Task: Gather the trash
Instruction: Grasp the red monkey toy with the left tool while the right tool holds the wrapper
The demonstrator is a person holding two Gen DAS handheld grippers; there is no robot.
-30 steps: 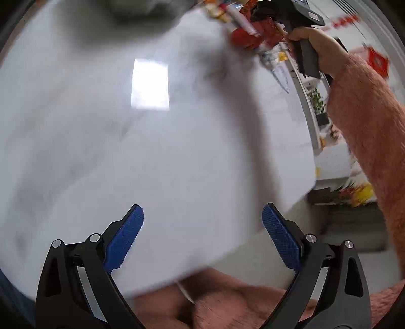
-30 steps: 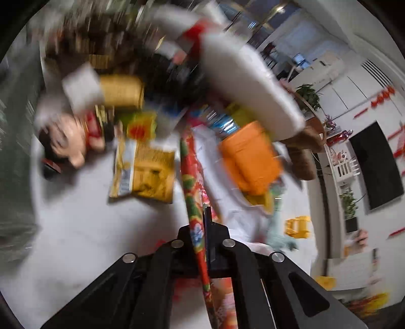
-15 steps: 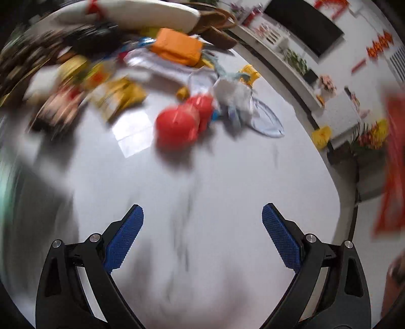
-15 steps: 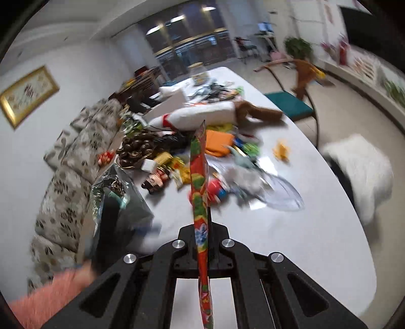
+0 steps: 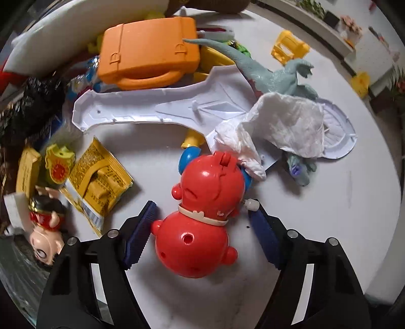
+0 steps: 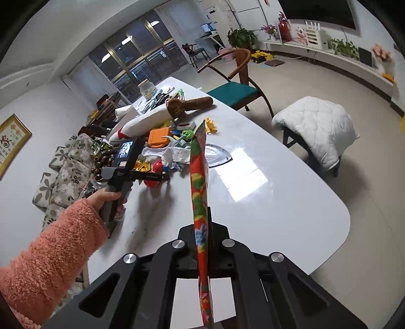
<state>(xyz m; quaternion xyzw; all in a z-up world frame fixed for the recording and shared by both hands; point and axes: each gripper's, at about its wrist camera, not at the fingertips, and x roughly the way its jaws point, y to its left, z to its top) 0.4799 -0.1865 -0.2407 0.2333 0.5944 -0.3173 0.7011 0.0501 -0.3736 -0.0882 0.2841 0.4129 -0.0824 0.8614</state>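
Note:
My left gripper (image 5: 202,225) is open, its blue pads either side of a red round toy figure (image 5: 202,210) lying on the white table (image 5: 316,215). A crumpled white tissue (image 5: 278,124) lies just beyond the toy, and a torn yellow snack wrapper (image 5: 98,177) lies to the left. My right gripper (image 6: 202,222) is shut on a flat red printed snack wrapper (image 6: 198,177), held edge-on above the table's near end. The right wrist view shows the left gripper (image 6: 152,177) low over the clutter.
An orange toy case (image 5: 146,48), a white plastic blister tray (image 5: 164,108), a grey dinosaur toy (image 5: 278,76), a doll (image 5: 45,227) and a white pillow (image 5: 88,22) crowd the far side. A chair (image 6: 235,88) and padded stool (image 6: 316,126) stand beside the table (image 6: 278,202).
My left gripper swung from bare tabletop to the clutter and came down around the red toy. My right gripper lifted back with the red wrapper, away from the pile.

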